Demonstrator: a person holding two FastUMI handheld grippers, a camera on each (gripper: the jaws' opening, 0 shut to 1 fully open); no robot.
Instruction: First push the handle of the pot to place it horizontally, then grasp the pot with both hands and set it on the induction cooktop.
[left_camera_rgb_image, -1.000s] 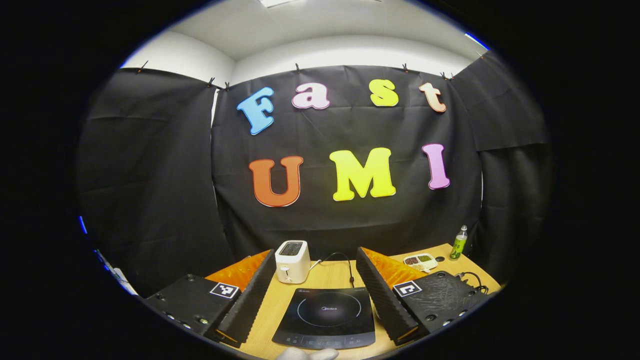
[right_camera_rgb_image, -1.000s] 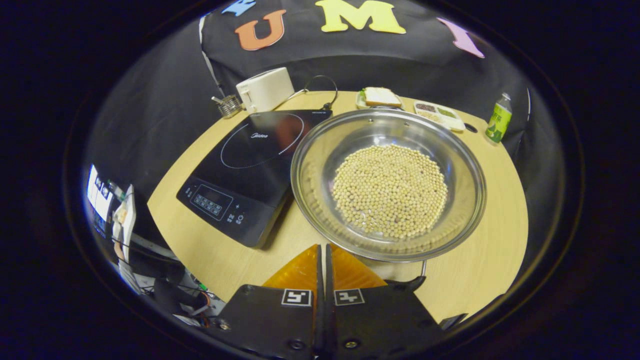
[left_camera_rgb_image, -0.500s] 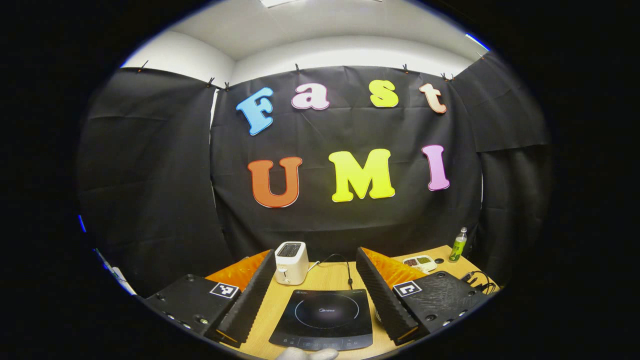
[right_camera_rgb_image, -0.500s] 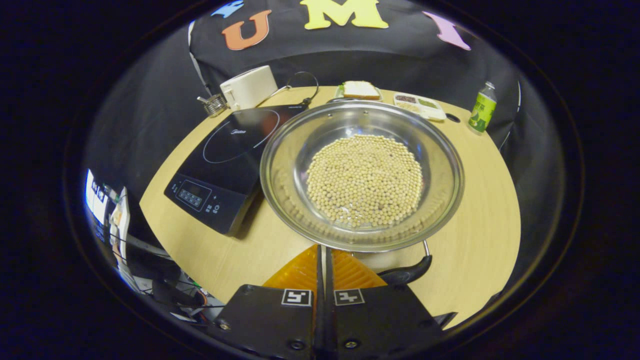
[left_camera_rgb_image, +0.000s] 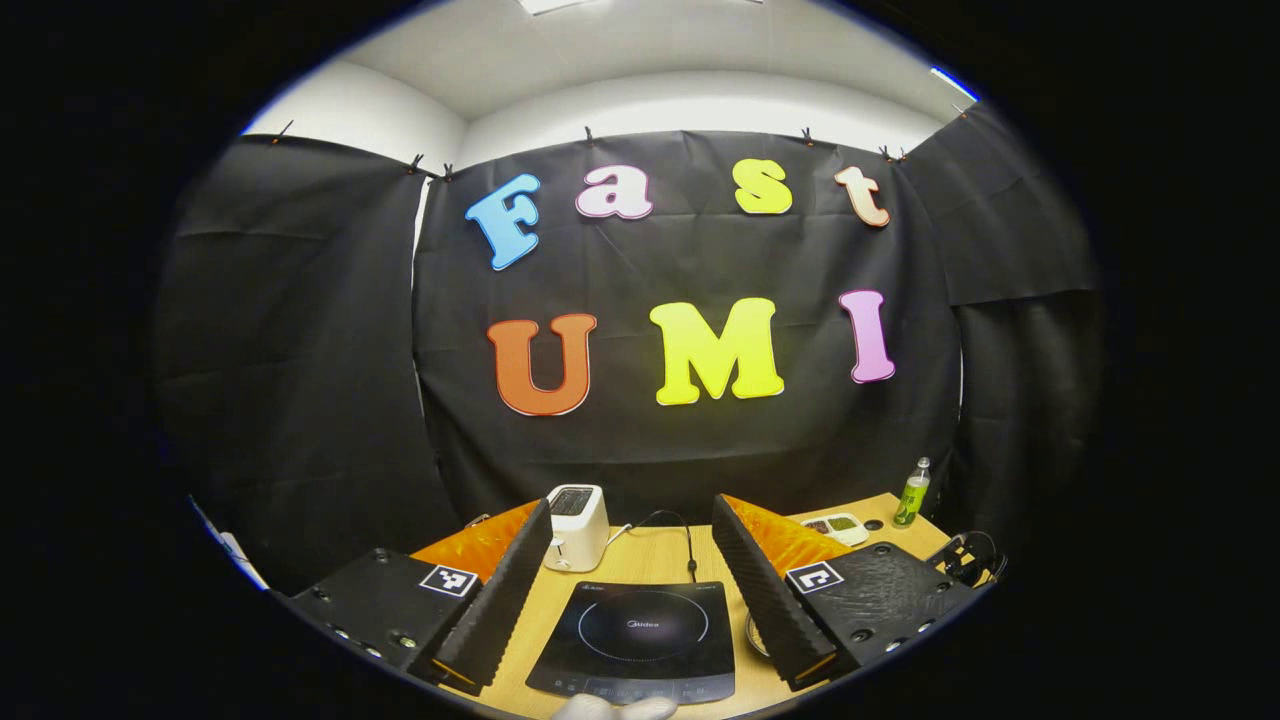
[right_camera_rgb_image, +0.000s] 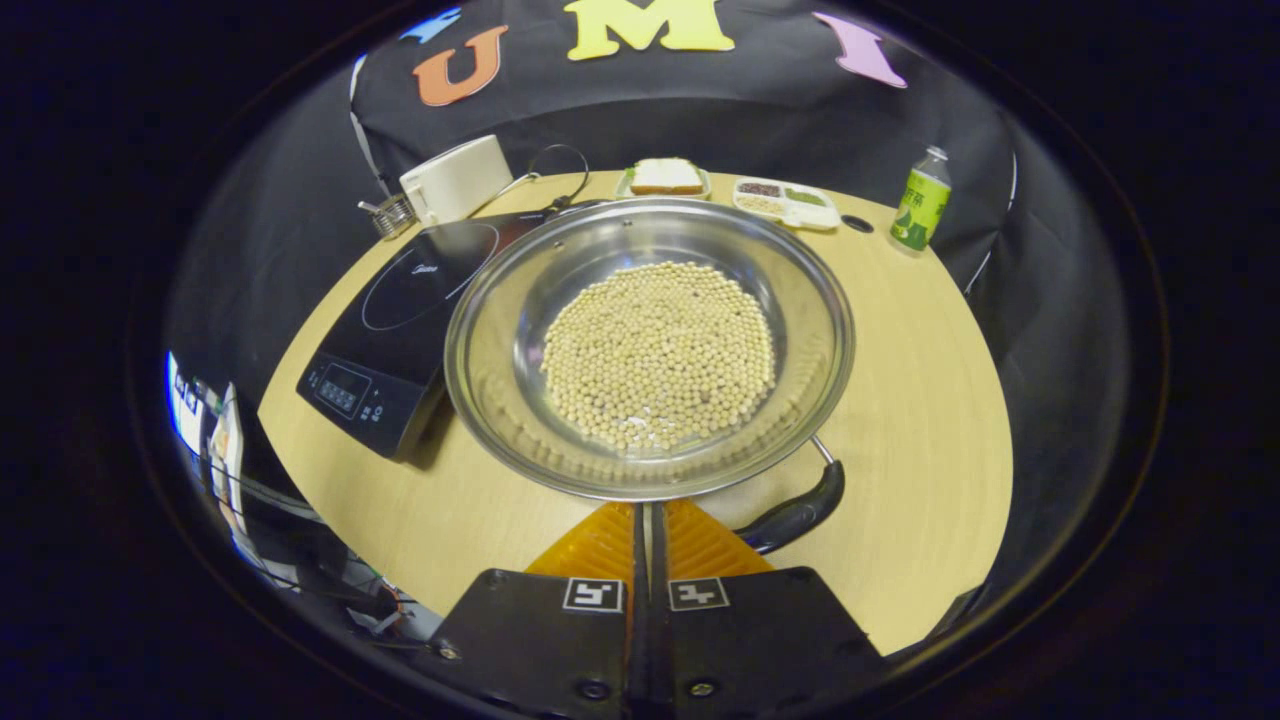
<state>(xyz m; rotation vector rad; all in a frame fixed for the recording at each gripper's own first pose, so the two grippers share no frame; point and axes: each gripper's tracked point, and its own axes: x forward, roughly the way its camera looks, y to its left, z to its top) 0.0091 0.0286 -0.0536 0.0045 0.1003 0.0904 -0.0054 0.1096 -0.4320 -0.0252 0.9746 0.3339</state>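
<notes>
Right gripper (right_camera_rgb_image: 646, 510), fingers pressed together, beside the soybean-filled pot's (right_camera_rgb_image: 650, 345) handle (right_camera_rgb_image: 797, 512); left gripper (left_camera_rgb_image: 632, 555) spread above the induction cooktop (left_camera_rgb_image: 636, 640).

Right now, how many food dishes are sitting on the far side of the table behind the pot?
2: a plate with a sandwich just beyond the pot, and a divided snack tray beside it, toward the green bottle. The pot could hide something low directly behind its rim.

Cloth-walled test booth (left_camera_rgb_image: 300, 350), mock kitchen

pot (right_camera_rgb_image: 650, 350) sits right of cooktop (right_camera_rgb_image: 400, 320), toaster (right_camera_rgb_image: 455, 178) behind.
</notes>
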